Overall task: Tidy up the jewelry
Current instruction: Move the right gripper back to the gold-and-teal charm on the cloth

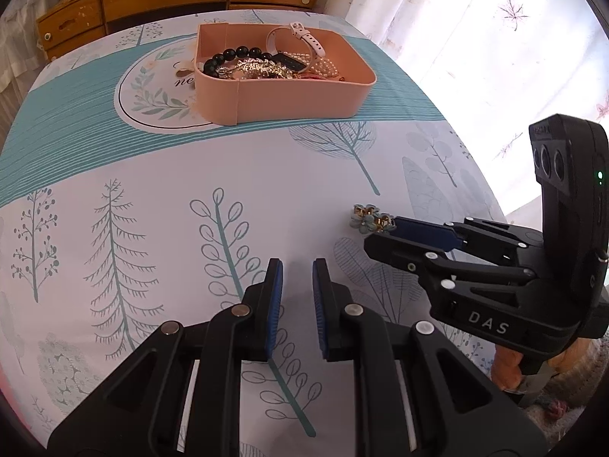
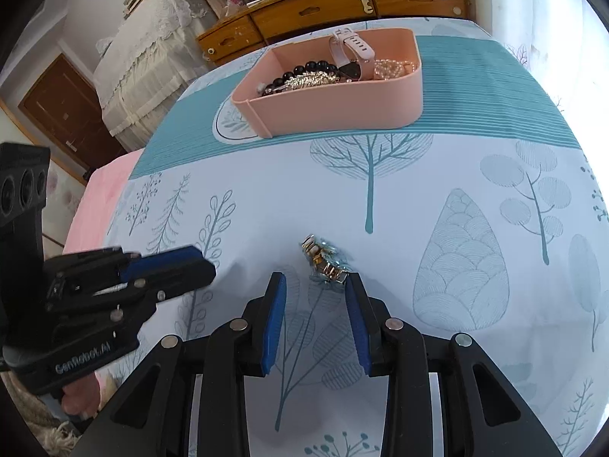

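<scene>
Nearest: left hand-held gripper (image 1: 297, 278), blue pads parted a little, nothing between them, hovering over the leaf-printed tablecloth (image 1: 152, 198) on the counter.

Right of it: right hand-held gripper (image 2: 315, 285), pads spread wide, empty. Small gold-and-pale-blue flower bracelet (image 2: 324, 262) lying on the cloth just beyond the tips, closer to the right pad (image 2: 356, 304); contact with that pad not resolvable.

Far centre: pink rectangular plastic tray (image 2: 342, 110), already loaded with black bead bracelet (image 2: 304, 70), pink-strapped watch (image 2: 352, 51), pearl strand (image 2: 394, 66), a silver-gold chain heap (image 2: 308, 80).

Beyond the counter: wooden drawer chest (image 2: 335, 7).

Step judged: pick-up of last loose piece, grasp not yet made.

Next move calls for: centring the right pads around the bracelet, lowering to the cloth, closing without pinching fabric, then lift and carry to the far tray. Risk: bracelet slipping sideways off the right pad.
</scene>
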`<state>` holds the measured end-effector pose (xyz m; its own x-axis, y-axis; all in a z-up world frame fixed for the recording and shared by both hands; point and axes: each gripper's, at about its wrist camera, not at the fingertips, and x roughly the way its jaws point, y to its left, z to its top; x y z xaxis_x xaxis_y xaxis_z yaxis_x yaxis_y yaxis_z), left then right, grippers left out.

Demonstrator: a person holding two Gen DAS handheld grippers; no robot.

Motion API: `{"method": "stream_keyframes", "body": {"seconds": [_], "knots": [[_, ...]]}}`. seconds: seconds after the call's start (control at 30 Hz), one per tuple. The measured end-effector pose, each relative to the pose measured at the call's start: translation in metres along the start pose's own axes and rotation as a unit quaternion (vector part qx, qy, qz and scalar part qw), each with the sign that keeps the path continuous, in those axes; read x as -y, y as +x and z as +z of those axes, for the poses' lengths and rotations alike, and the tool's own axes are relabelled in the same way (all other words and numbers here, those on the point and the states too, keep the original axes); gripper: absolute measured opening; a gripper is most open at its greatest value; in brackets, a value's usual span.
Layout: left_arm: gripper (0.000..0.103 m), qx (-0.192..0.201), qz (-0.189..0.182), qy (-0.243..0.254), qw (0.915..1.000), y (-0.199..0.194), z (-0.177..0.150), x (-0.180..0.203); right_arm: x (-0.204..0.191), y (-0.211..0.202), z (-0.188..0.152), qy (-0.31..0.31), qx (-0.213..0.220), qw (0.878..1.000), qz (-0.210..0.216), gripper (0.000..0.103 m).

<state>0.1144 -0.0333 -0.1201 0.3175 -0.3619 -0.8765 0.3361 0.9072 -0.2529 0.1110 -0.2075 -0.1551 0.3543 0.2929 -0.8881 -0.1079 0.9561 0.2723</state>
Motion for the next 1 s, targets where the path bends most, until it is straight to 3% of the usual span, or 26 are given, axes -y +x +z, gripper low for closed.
{"method": "stream_keyframes", "body": {"seconds": [0.23,0.43,0.57,0.67,1.0], "knots": [[0.013,0.004,-0.005,0.003,1.0000,-0.001,0.000,0.002,0.000,0.004,0.004,-0.005,0.008,1.000,-0.003,0.032],[0.013,-0.001,-0.004,0.001,1.0000,0.002,0.001,0.001,0.017,0.000,0.002,0.039,0.012,0.998,0.040,0.032],[0.013,-0.002,-0.004,0.001,1.0000,0.003,0.002,0.002,0.029,0.001,0.003,0.065,0.017,0.996,0.059,0.021],[0.013,-0.002,-0.004,0.004,1.0000,0.004,0.003,0.004,0.034,0.003,0.004,0.079,0.018,0.994,0.071,0.019],[0.013,-0.017,-0.038,0.022,0.9989,0.013,0.020,0.024,0.032,-0.002,0.003,0.060,0.034,0.996,0.054,0.017]]}}
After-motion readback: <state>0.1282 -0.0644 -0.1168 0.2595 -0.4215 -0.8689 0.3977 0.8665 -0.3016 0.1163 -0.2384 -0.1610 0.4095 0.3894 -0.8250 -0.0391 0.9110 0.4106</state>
